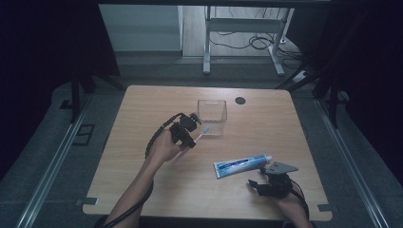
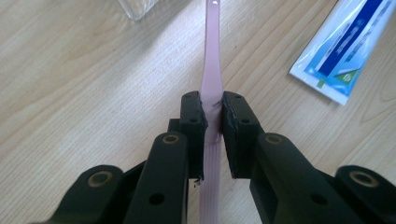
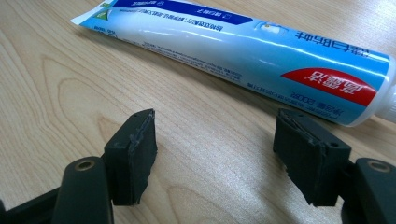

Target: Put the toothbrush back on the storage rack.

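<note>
On the wooden table (image 1: 142, 190) there are three loose things: one pink toothbrush (image 2: 211, 70), one clear square container (image 1: 212, 115) and one toothpaste tube (image 1: 241, 166), and two grippers work among them.

At the left, the left gripper (image 1: 192, 134) has its jaws clamped tight on the toothbrush handle, the pads pressing it from both sides. The brush is carried clear of the tabletop, its head pointing toward the container, just short of the near wall. The table's left half around that hand is bare wood, with wide room out to the left edge.

In the middle, the container stands upright toward the far side, well in from every edge. The tube lies flat to its right and nearer the person, cap end to the right.

At the right, the right gripper (image 1: 255, 185) sits low by the near edge, jaws apart and holding nothing, the tube just beyond its fingertips (image 3: 133, 154).
</note>
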Demonstrator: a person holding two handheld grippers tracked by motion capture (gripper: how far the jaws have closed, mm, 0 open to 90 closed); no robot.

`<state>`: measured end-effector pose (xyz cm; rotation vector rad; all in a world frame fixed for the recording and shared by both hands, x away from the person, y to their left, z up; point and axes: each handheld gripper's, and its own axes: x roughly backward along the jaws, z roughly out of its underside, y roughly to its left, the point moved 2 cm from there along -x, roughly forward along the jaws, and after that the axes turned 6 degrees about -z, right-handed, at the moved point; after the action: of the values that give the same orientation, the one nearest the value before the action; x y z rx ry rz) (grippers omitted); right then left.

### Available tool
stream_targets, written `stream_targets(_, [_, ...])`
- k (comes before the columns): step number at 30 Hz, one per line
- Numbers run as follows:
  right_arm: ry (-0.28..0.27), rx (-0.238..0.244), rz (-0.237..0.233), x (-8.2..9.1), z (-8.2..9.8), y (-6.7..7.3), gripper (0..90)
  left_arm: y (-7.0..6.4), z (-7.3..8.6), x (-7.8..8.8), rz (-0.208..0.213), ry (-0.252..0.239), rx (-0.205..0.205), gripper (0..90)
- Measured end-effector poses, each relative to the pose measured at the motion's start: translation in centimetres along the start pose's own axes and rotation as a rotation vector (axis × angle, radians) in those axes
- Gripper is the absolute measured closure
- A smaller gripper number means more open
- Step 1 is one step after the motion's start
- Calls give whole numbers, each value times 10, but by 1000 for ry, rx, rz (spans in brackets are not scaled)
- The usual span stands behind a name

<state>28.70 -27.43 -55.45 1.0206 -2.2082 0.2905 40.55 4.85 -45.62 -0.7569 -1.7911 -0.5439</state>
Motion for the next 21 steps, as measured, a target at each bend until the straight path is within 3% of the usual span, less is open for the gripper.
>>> stream_targets(8, [0, -1, 0, 0, 0, 0, 296, 1, -7, 13, 9, -56, -1, 793])
stream_targets(21, [-1, 2, 0, 0, 0, 0, 295, 8, -19, 31, -18, -144, -3, 793])
